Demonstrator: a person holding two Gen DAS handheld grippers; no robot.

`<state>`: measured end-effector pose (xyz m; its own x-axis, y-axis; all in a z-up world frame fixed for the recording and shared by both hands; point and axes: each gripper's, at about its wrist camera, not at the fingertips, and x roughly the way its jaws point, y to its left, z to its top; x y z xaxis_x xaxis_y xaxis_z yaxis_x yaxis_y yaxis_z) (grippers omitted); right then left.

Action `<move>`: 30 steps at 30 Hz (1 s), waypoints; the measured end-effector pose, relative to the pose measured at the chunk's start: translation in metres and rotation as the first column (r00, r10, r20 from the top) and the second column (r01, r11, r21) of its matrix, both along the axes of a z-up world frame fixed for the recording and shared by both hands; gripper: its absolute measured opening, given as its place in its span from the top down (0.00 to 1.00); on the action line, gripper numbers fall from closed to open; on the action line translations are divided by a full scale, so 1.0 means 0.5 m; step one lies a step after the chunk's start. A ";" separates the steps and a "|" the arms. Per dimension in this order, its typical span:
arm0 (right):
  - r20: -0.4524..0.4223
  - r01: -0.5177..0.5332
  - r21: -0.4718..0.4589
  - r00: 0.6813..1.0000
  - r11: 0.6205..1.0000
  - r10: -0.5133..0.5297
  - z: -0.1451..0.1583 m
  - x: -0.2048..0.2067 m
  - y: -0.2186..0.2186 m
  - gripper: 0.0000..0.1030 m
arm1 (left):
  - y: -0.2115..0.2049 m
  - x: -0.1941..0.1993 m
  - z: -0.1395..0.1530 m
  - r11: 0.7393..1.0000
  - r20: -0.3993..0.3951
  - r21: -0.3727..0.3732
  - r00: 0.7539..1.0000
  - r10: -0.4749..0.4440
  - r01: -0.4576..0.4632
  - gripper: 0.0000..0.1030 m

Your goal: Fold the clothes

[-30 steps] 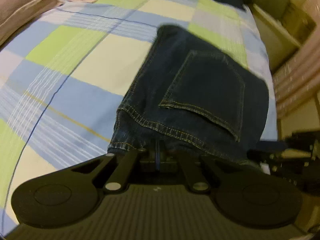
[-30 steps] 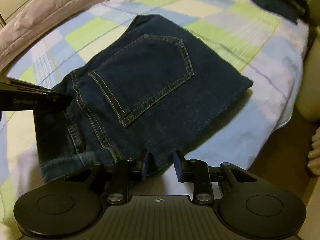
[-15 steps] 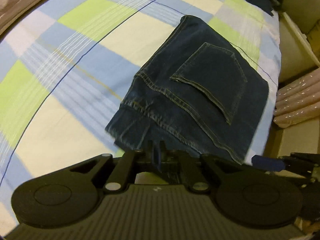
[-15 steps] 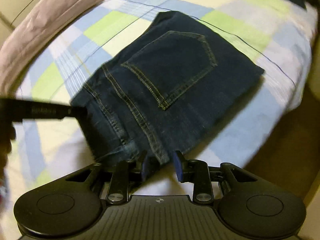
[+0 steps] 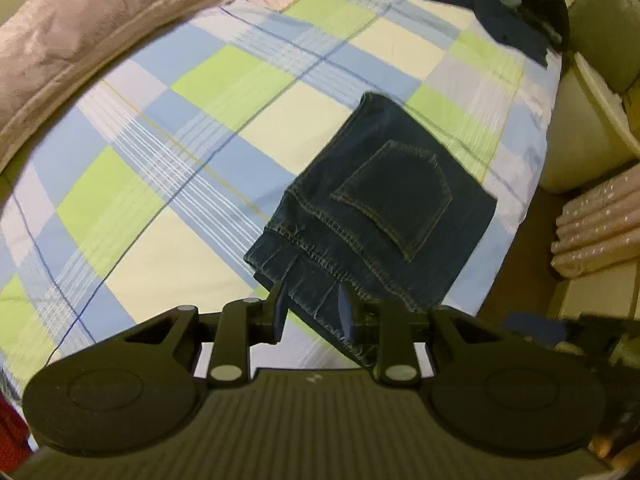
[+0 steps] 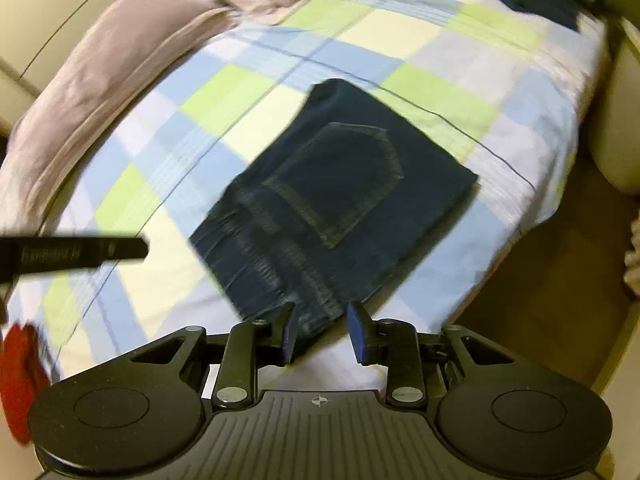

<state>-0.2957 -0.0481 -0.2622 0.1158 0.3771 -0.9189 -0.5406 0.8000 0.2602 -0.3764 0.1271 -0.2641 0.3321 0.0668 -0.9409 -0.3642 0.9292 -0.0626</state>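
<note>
A pair of dark blue jeans lies folded into a compact rectangle on the checked bedspread, back pocket up, near the bed's right edge. It also shows in the right wrist view. My left gripper is open and empty, raised above the near end of the jeans. My right gripper is open and empty, also raised above the near end. The left gripper's finger shows at the left of the right wrist view.
Mauve pillows lie along the far left. Dark clothes lie piled at the bed's far end. A beige cabinet and pink folded fabric stand right of the bed. Something red shows at the lower left.
My left gripper has opened and let go of the jeans. Both grippers have pulled up and back from the bed, so the folded jeans look smaller.
</note>
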 end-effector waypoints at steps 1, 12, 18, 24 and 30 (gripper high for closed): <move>0.006 -0.018 0.003 1.000 1.000 0.018 0.007 -0.006 -0.002 0.70 | -0.005 -0.003 0.013 1.000 0.011 0.004 1.000 0.010 -0.010 0.76; 0.063 -0.077 0.033 0.995 0.996 0.075 0.073 -0.013 -0.107 0.70 | -0.105 -0.056 0.114 0.992 0.102 0.060 0.989 0.108 -0.115 0.72; 0.093 -0.116 0.058 0.989 0.992 0.111 0.109 -0.015 -0.187 0.69 | -0.205 -0.107 0.135 0.983 0.123 0.072 0.979 0.162 -0.171 0.70; 0.119 -0.135 0.089 0.985 0.987 0.124 0.134 -0.009 -0.247 0.69 | -0.254 -0.156 0.128 0.973 0.133 0.015 0.965 0.228 -0.232 0.69; 0.141 -0.090 0.148 0.988 0.985 0.069 0.164 0.018 -0.275 0.58 | -0.240 -0.198 0.130 0.952 0.146 -0.036 0.941 0.306 -0.305 0.67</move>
